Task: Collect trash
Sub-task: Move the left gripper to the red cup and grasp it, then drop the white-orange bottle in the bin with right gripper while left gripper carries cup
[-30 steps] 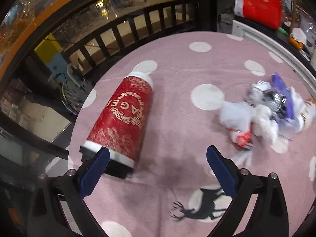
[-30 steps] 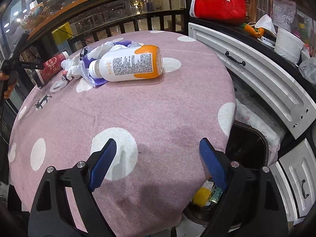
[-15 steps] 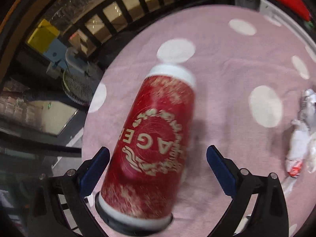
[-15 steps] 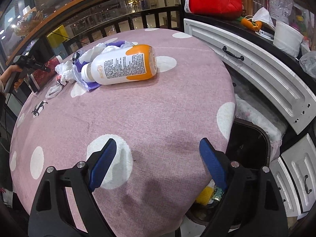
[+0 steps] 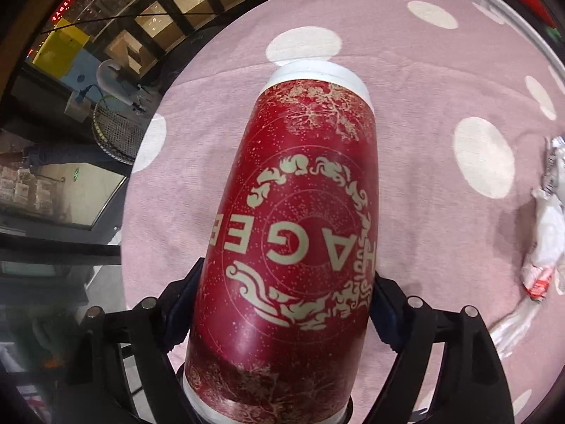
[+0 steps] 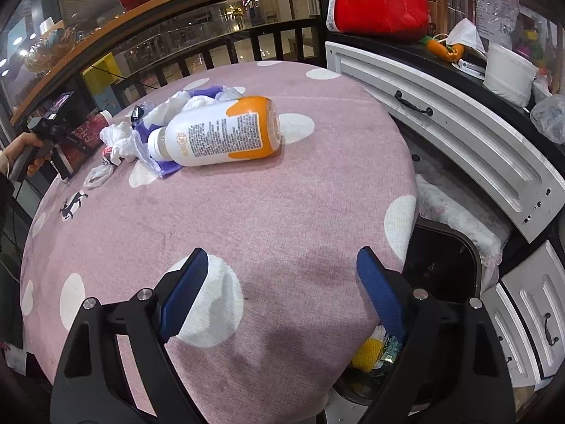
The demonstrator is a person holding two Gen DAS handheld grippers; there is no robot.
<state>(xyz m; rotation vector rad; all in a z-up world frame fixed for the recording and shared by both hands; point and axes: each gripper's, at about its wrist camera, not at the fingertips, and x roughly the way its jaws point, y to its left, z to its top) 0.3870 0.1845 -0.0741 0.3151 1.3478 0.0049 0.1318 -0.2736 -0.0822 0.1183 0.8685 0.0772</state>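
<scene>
Your left gripper (image 5: pixel 282 304) has just been closing, and its blue pads now hug the red can (image 5: pixel 300 219) lying on the pink table (image 5: pixel 423 81). Your right gripper (image 6: pixel 279 289) hangs wide apart, holding nothing.

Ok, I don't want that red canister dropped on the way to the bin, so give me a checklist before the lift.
1. Red canister between the left gripper fingers: ok.
2. Jaws, which have just been closing, pressing both sides: cannot tell, pads mostly hidden.
3. Grip placed near the canister's middle: not ok, it sits near one end.
4. Right gripper free and open: ok.
5. Trash bin open beside the table: ok.
</scene>
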